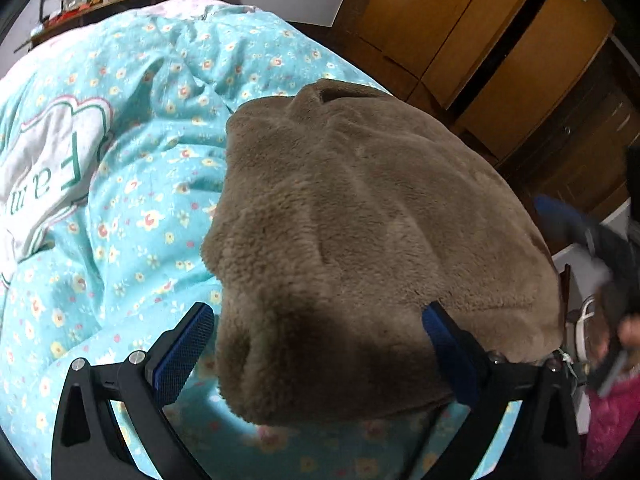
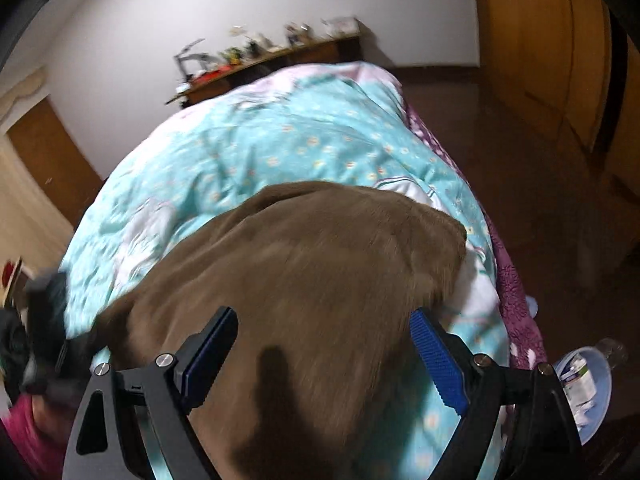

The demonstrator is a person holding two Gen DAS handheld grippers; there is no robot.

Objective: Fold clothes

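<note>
Turquoise flowered quilt [image 1: 132,208] is covering the bed, with the brown fleece garment [image 1: 372,240] lying folded on it.

I am holding the left gripper [image 1: 318,354] with its jaws wide apart, the fleece bulging between them though I cannot tell if either pad is touching it. I am keeping the right gripper [image 2: 324,356] spread open too, the garment spanning its gap. Only the left view is showing the wooden wardrobe [image 1: 480,40]; only the right is showing a blue basin [image 2: 588,388] on the floor beyond its right jaw.
</note>
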